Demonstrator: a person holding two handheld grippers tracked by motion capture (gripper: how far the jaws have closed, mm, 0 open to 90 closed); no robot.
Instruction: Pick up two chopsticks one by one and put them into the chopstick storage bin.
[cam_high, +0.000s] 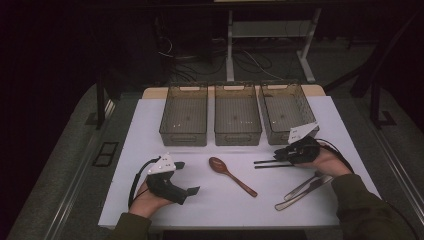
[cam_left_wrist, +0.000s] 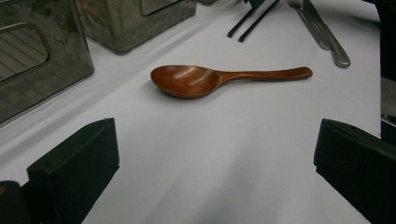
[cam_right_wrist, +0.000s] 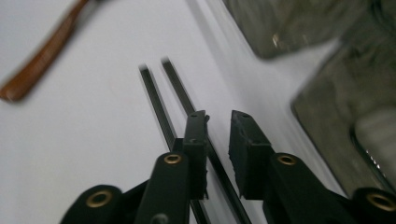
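A brown wooden spoon (cam_high: 232, 175) (cam_left_wrist: 196, 80) lies on the white mat (cam_high: 145, 145), bowl to the left. Two black chopsticks (cam_high: 267, 163) (cam_right_wrist: 156, 100) lie side by side to its right. My right gripper (cam_high: 279, 156) (cam_right_wrist: 218, 119) hangs low over their right ends. Its jaws stand a narrow gap apart, one chopstick runs under that gap, and the pads do not press on it. My left gripper (cam_high: 186, 177) (cam_left_wrist: 214, 140) rests at the left front, open wide and empty, and points at the spoon.
Three grey see-through bins (cam_high: 184, 115) (cam_high: 237, 114) (cam_high: 287, 112) stand in a row at the back of the mat. Two pieces of metal cutlery (cam_high: 302, 190) (cam_left_wrist: 322, 32) lie at the right front, close under the right forearm.
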